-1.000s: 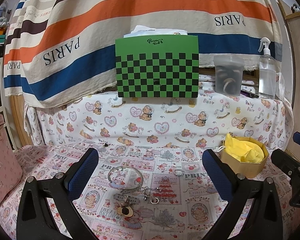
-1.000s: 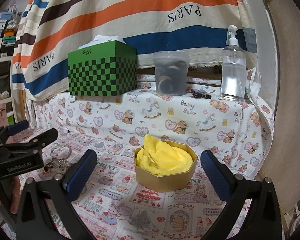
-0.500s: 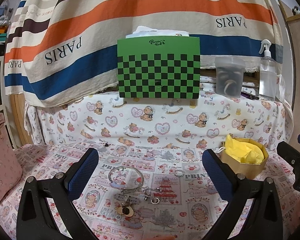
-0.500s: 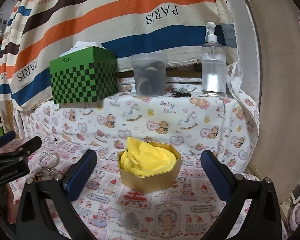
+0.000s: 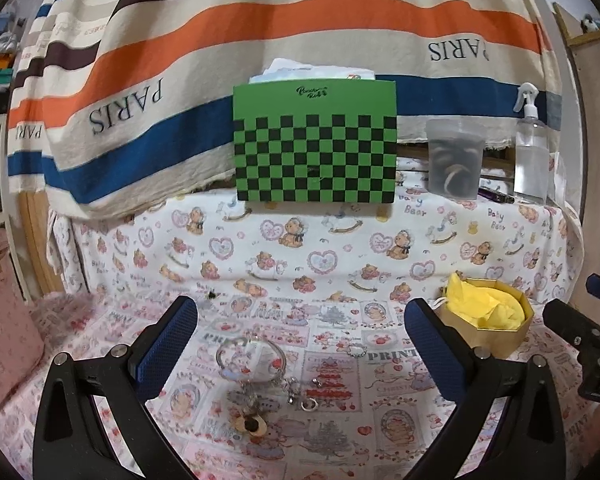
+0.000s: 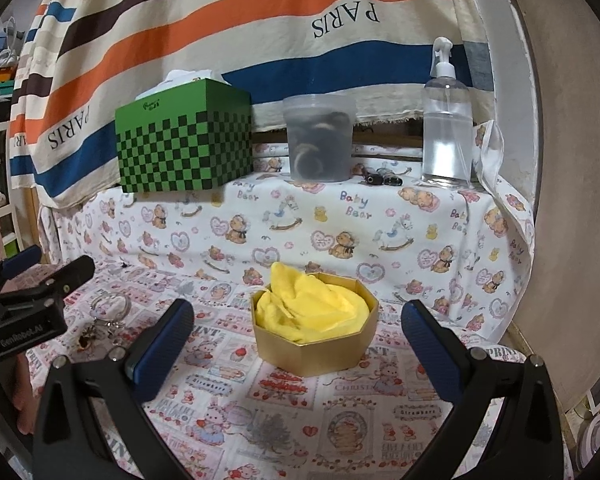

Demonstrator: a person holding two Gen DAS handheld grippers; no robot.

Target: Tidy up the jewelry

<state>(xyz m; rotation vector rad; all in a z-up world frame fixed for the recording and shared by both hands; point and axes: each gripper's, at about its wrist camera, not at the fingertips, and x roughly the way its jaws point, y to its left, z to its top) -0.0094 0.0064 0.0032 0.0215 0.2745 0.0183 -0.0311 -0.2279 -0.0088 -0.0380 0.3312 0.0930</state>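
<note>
Both claws hover over the worktop [image 5: 340,432], covered in a printed cloth, and both are spread wide with nothing between their blue pads. The left claw [image 5: 300,344] looks straight down on the jewelry: a silver bangle [image 5: 250,358] lies flat on the cloth between its fingers, and just in front of it sits a loose tangle of charms [image 5: 296,392] with a small gold-coloured piece [image 5: 252,426] nearest the camera. A little ring [image 5: 356,351] rests apart, off toward the right finger. Over on the right, the right claw [image 6: 296,340] frames the gold octagonal box [image 6: 316,344], which stands on the cloth stuffed with crumpled yellow tissue [image 6: 312,308]. The box is well apart from the bangle; from the right wrist view the jewelry pile [image 6: 104,316] shows at the left, beside the other claw. Behind, on a raised shelf, stand a green checkered tissue box [image 5: 315,144], a cloudy plastic tub [image 5: 454,158] and a clear spray bottle [image 5: 532,152].
</note>
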